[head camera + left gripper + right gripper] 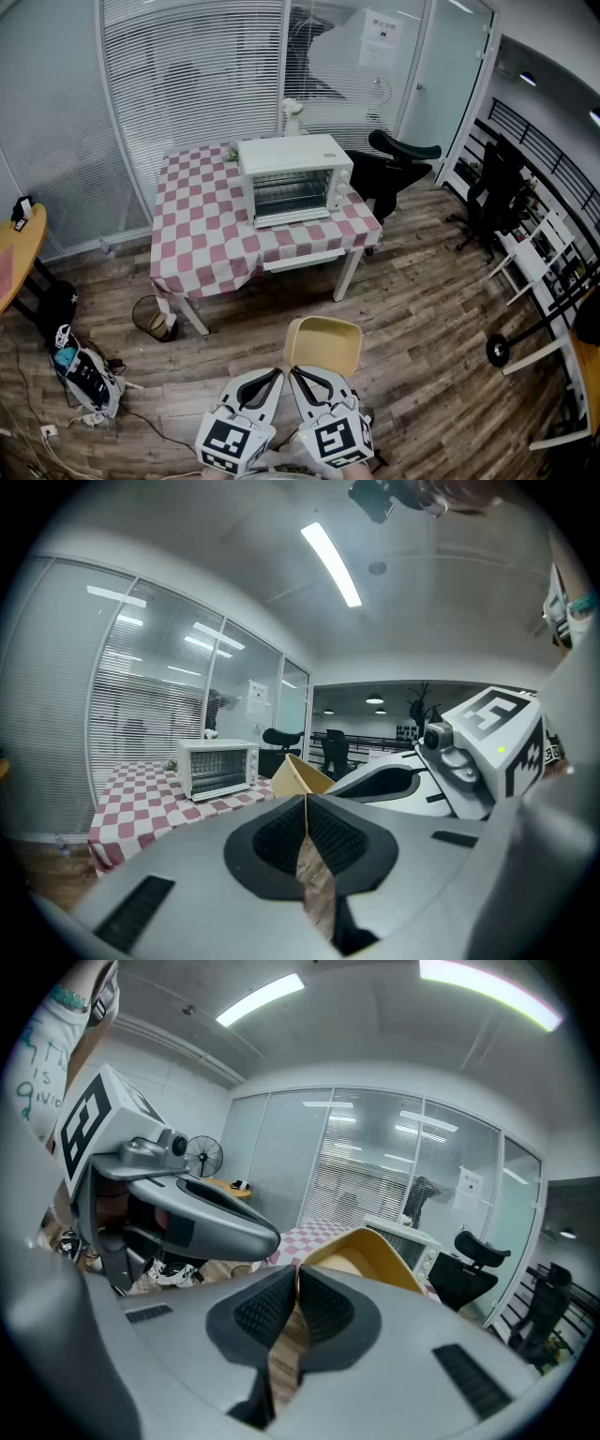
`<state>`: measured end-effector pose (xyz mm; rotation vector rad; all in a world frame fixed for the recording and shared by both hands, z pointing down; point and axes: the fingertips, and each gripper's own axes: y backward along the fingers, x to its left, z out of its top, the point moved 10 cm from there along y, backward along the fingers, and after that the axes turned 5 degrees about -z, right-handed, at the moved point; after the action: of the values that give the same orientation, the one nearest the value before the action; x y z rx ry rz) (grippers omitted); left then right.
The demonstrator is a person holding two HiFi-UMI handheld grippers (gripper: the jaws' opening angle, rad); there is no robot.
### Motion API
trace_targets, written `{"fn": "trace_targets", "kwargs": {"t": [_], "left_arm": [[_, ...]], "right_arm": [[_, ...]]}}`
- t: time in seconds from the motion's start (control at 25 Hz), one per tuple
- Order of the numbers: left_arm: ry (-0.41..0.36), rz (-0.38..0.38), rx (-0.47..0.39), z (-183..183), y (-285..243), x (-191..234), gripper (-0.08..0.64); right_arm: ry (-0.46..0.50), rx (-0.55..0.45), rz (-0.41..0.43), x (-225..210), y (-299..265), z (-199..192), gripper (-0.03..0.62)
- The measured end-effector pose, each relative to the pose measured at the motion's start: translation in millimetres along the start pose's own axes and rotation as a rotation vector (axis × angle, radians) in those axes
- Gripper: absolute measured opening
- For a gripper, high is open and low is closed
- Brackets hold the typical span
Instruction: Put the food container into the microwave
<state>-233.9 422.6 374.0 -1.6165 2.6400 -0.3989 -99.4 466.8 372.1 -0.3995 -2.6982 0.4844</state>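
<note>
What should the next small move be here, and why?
Probably carry the food container forward toward the table: the left gripper and right gripper clamp its near rim, but the microwave stands well ahead, door apparently shut.

Food container (323,345): yellow | microwave (292,159): white | counter cloth (202,234): red-and-white checks | floor (422,319): brown wood planks | office chair (394,167): black

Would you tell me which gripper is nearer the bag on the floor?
Left. The left gripper is right of the bag; the right gripper is farther right, both pinching the food container.
</note>
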Motion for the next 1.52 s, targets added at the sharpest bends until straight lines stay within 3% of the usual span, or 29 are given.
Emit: {"fn": "trace_targets", "kwargs": {"t": [0.48, 0.72, 0.96, 1.52], "left_arm": [[0.032, 0.014, 0.021, -3.6, -16.8, -31.4, 0.017], [0.038, 0.034, 0.047, -8.6, -28.7, -37.7, 0.017], [0.058, 0.077, 0.031, -15.0, -47.9, -11.8, 0.017], [0.054, 0.043, 0.013, 18.4, -126.0, 91.5, 0.017]], "right_arm": [[0.01, -0.024, 0.044, -25.7, 18.6, -21.4, 0.009], [0.093, 0.014, 0.109, -37.9, 9.9, -29.3, 0.009], [0.107, 0.019, 0.128, -51.1, -16.4, -30.3, 0.009], [0.143, 0.025, 0.127, -107.9, -122.9, -3.0, 0.009]]}}
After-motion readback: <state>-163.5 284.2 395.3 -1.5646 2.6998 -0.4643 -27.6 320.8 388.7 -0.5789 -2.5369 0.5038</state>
